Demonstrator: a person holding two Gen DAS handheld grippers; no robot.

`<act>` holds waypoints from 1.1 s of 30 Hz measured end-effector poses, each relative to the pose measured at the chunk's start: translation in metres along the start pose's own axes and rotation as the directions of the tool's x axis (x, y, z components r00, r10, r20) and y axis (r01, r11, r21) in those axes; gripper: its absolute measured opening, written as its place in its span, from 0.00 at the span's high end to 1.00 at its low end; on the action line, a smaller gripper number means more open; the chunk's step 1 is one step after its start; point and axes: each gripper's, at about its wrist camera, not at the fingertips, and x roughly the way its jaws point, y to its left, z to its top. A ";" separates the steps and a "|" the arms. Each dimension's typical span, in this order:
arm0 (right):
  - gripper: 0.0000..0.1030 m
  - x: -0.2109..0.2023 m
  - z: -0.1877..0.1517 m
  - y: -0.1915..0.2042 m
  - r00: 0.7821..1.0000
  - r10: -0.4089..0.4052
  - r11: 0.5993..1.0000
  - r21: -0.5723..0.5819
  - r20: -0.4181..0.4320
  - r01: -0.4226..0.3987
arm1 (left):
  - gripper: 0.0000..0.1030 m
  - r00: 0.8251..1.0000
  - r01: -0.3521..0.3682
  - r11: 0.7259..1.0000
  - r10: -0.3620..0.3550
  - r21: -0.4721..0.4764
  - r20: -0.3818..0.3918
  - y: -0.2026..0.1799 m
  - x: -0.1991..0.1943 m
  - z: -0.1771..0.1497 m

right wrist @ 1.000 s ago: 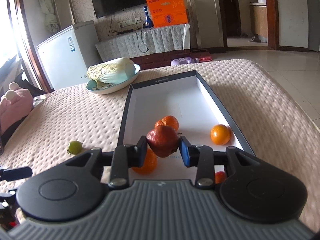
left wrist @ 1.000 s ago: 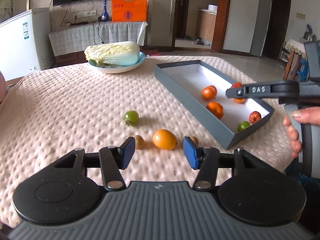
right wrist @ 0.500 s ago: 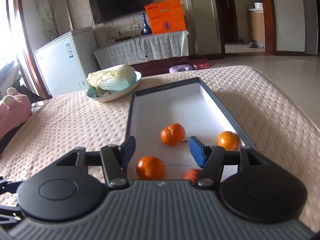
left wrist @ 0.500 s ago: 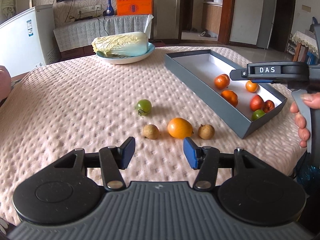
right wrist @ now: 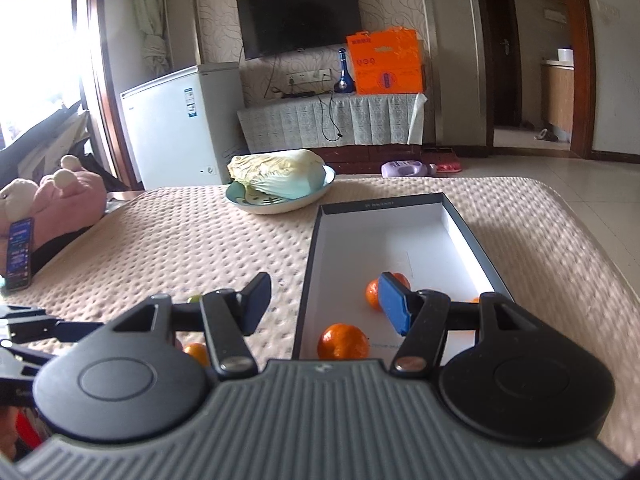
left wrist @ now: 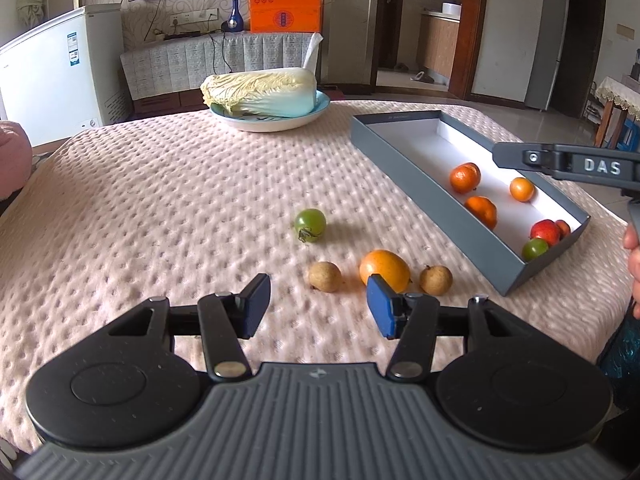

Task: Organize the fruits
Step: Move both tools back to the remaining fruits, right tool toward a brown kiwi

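My left gripper [left wrist: 318,303] stands open and empty above the pink cloth. Just beyond its fingers lie a yellow-orange fruit [left wrist: 385,269] between two small brown fruits [left wrist: 325,277] [left wrist: 436,280]. A green tomato [left wrist: 310,224] sits farther back. The grey box [left wrist: 404,168] on the right holds three oranges [left wrist: 465,178], a red fruit [left wrist: 545,231] and a green one [left wrist: 535,249]. My right gripper [right wrist: 326,306] is open with nothing in it, over the box's near left wall [right wrist: 304,300]. Two oranges [right wrist: 344,342] show below it.
A plate [left wrist: 320,110] with a cabbage [left wrist: 260,90] stands at the table's far side. A pink plush toy [right wrist: 60,196] and a phone [right wrist: 18,254] lie at the left edge. A person's hand [left wrist: 632,256] shows at the table's right edge.
My right gripper opened and let go of the red fruit, which now lies at the box's near end. That gripper then rose and drew back. My left gripper stayed open.
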 end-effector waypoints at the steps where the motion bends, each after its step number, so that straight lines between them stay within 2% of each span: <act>1: 0.40 0.000 0.000 0.001 1.000 0.006 1.000 -0.001 0.000 -0.006 | 0.42 1.000 -0.004 1.000 0.004 -0.001 0.000 0.001 0.000 0.000; 5: 0.40 -0.002 -0.002 0.010 0.999 0.045 0.999 -0.011 -0.007 -0.045 | 0.42 1.000 -0.019 1.000 0.019 -0.009 0.006 0.005 0.002 0.001; 8: 0.40 -0.006 -0.008 0.028 0.995 0.098 0.992 -0.077 -0.017 -0.099 | 0.42 1.000 -0.025 0.999 0.025 -0.020 0.011 0.009 0.003 0.003; 11: 0.43 -0.007 -0.014 0.044 0.991 0.130 0.982 -0.137 -0.035 -0.134 | 0.42 0.999 -0.029 0.999 0.030 -0.033 0.013 0.013 0.003 0.004; 17: 0.43 -0.005 -0.023 0.062 0.980 0.179 0.965 -0.178 -0.085 -0.192 | 0.42 0.999 -0.037 0.997 0.039 -0.064 0.028 0.023 0.001 0.007; 18: 0.46 -0.004 -0.024 0.065 0.978 0.183 0.963 -0.184 -0.099 -0.199 | 0.42 0.999 -0.039 0.997 0.041 -0.070 0.029 0.025 0.000 0.008; 23: 0.49 0.011 -0.039 0.079 0.969 0.160 0.953 -0.224 -0.190 -0.202 | 0.42 0.998 -0.042 0.992 0.047 -0.115 0.037 0.040 -0.001 0.011; 26: 0.49 0.014 -0.046 0.087 0.967 0.142 0.945 -0.261 -0.211 -0.196 | 0.42 0.998 -0.045 0.990 0.050 -0.133 0.038 0.046 -0.003 0.011; 29: 0.50 0.021 -0.045 0.086 0.971 0.098 0.953 -0.261 -0.217 -0.155 | 0.42 0.998 -0.043 0.989 0.050 -0.142 0.044 0.050 -0.005 0.011; 32: 0.59 0.029 -0.046 0.082 0.968 0.070 0.962 -0.241 -0.241 -0.129 | 0.42 0.998 -0.040 0.988 0.048 -0.148 0.047 0.054 -0.006 0.011; 33: 0.59 0.031 -0.047 0.082 0.967 0.063 0.962 -0.243 -0.249 -0.125 | 0.42 0.998 -0.039 0.988 0.046 -0.149 0.047 0.055 -0.006 0.011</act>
